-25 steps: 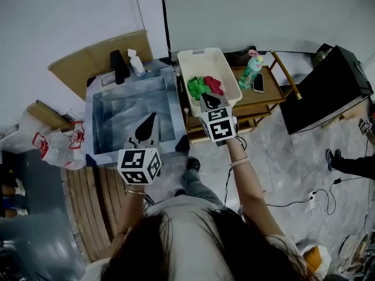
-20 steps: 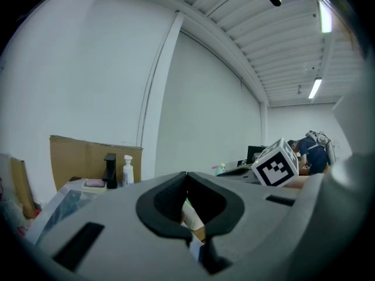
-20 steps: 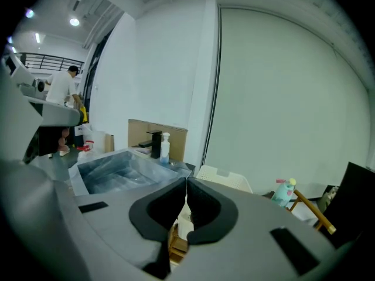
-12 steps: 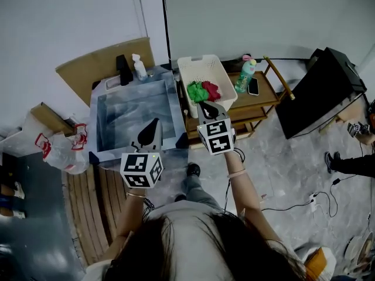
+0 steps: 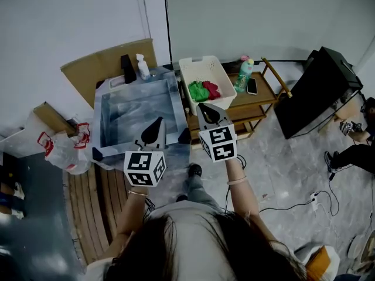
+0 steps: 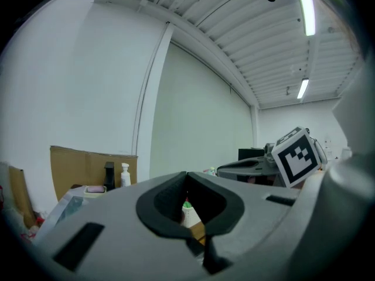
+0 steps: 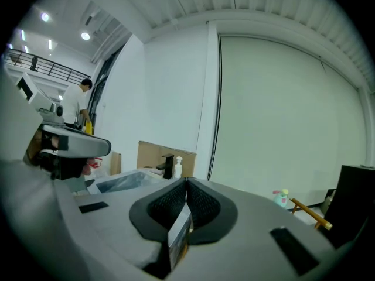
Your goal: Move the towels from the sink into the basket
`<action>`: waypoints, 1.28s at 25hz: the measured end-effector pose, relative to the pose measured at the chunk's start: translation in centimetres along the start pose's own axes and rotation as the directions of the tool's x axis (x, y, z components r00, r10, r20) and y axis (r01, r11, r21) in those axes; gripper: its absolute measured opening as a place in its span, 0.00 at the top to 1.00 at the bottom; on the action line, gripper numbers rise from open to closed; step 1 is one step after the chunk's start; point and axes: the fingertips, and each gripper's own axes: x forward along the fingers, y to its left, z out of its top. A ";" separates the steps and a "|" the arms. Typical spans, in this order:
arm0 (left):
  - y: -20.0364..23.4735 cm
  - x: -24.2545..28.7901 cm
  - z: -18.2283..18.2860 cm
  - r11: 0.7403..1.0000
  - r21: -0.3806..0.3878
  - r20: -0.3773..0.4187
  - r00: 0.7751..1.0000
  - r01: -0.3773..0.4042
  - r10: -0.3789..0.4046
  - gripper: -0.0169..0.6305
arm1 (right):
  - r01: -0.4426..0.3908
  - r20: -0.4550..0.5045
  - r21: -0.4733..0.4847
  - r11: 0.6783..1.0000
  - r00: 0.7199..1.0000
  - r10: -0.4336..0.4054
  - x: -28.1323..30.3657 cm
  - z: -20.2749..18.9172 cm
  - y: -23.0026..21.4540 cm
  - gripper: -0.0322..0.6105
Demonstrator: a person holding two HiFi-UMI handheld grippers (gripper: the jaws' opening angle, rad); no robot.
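Hair [image 5: 193,247], dark and loose, fills the near edge of the head view, and two bare forearms [image 5: 241,186] reach forward from under it, each carrying a gripper. The left gripper [image 5: 159,122] hangs over the near rim of the sink [image 5: 136,111]. Its own view shows the two pads pressed together at the tips with nothing pinched, and only a small hollow stays open behind them. The right gripper [image 5: 203,108] is held a little farther forward and to the right, just beside the near end of the basket [image 5: 206,70]. Its fingers are likewise closed tip to tip and hold nothing. To the left of the sink, a plastic bag [image 5: 63,149] with red print slumps on the floor. The towels [image 5: 203,90], one green and one red, lie bunched together inside the white basket, toward its near end. The basket stands on a wooden shelf [image 5: 266,93] just right of the sink. On the same shelf, beside the basket, stand a green bottle [image 5: 241,75] and a phone [image 5: 252,86] lying flat. At the sink's far edge a black faucet [image 5: 127,68] and a white soap dispenser [image 5: 142,68] stand side by side, in front of a sheet of cardboard [image 5: 99,63] leaning on the wall. Well to the right stands a black cabinet [image 5: 319,89].
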 end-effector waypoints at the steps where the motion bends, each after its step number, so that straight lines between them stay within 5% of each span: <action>1: 0.0 -0.3 0.0 1.000 0.000 0.003 1.000 0.001 -0.001 0.96 | 0.004 0.007 -0.004 1.000 1.000 -0.004 -0.3 0.2 0.3 0.91; 32: 0.0 -4.2 2.0 1.000 -0.005 0.051 0.999 0.018 -0.018 0.96 | 0.068 0.089 0.016 0.998 0.994 -0.069 -7.1 4.2 4.2 0.91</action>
